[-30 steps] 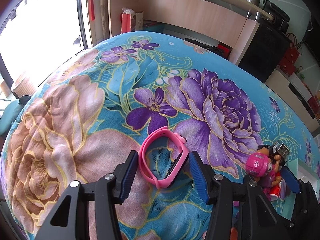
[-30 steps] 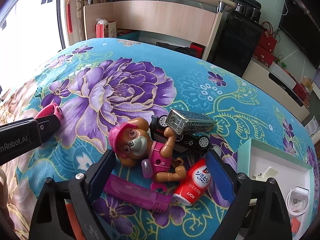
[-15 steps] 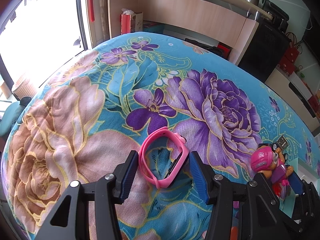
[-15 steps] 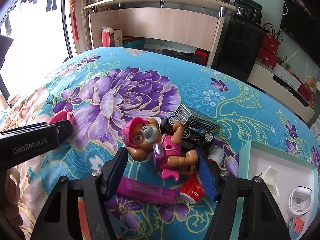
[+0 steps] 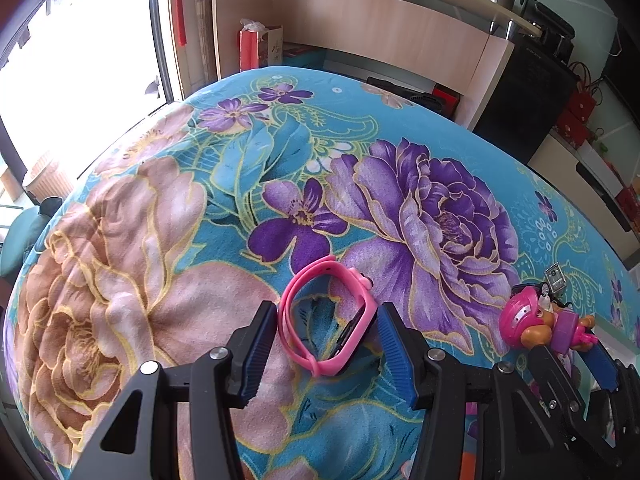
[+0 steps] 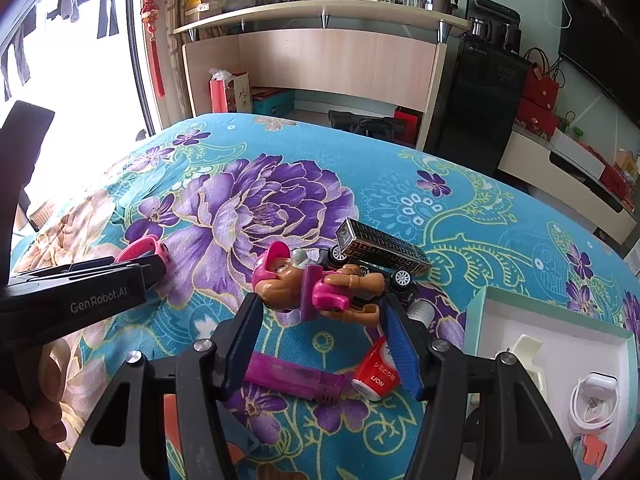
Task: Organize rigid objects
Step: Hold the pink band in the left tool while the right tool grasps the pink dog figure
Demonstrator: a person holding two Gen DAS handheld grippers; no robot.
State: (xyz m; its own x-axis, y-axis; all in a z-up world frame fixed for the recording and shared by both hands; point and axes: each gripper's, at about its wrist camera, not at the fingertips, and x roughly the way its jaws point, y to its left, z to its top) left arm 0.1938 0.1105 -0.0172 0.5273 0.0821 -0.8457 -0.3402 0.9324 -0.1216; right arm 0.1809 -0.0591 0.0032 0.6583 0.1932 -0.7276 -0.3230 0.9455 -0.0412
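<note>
Since a second ago the right gripper [image 6: 320,336] has clamped the brown-and-pink plastic puppy figure [image 6: 316,286] and lifted it, so it's up between the fingertips now. Under those fingers: a translucent purple lighter [image 6: 294,378] and a red LION-labelled bottle [image 6: 376,372]. Just past the pup, a black toy truck [image 6: 380,250]. Right of them, a white tray [image 6: 492,320]. Left gripper [image 5: 326,348] hasn't budged, fingers spread around the pink silicone watch band [image 5: 326,320] on the floral blanket [image 5: 160,240].
</note>
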